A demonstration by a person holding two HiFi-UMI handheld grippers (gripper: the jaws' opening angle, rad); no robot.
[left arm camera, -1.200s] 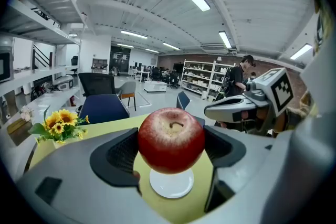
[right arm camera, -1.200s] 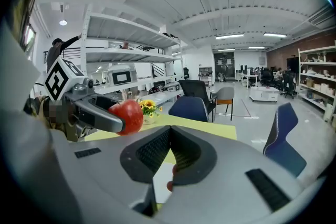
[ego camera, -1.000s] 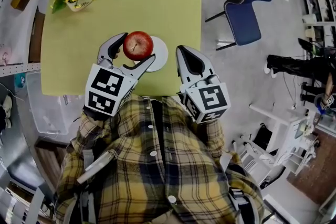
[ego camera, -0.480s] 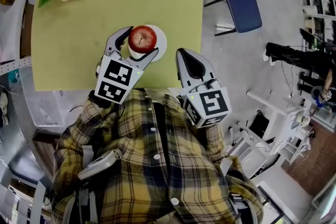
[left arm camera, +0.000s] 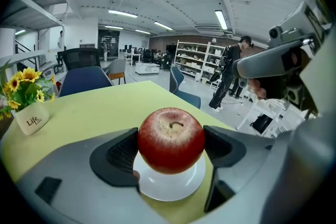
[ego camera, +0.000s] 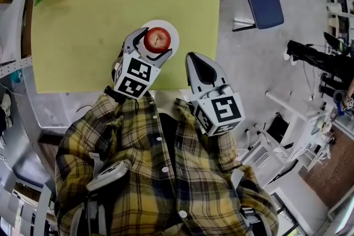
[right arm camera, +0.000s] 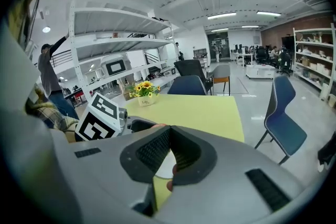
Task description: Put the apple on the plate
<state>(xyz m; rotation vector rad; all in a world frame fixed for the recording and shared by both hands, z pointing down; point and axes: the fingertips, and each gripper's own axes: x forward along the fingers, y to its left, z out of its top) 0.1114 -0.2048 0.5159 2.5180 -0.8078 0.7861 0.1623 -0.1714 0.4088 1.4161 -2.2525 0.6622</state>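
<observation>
1. Left gripper (left arm camera: 170,150): closed on the apple (left arm camera: 170,136). One ribbed pad bears on each side of the fruit at its widest part, stem upward. I judge this grip is chosen because a round body held at its widest part cannot roll out of the pads.

2. Location of the apple: between my left jaws and directly above the white plate (left arm camera: 169,190), which lies just beneath the jaw tips on the green surface (left arm camera: 100,107). The underside of the apple overlaps the plate's middle. I cannot tell whether it is touching the plate or hanging just clear of it.

3. Right gripper (right arm camera: 169,134): jaws together with nothing between them. It hangs to the right of the left gripper, back from its tips and off the near edge of the surface. I judge it is parked there so the path to the plate is unobstructed.

4. Status: transport appears complete and release is not yet done.

5. Next move, as I judge it: seat the apple at the plate's centre, then part the left jaws evenly. An off-centre release may let the apple roll off the shallow plate
</observation>
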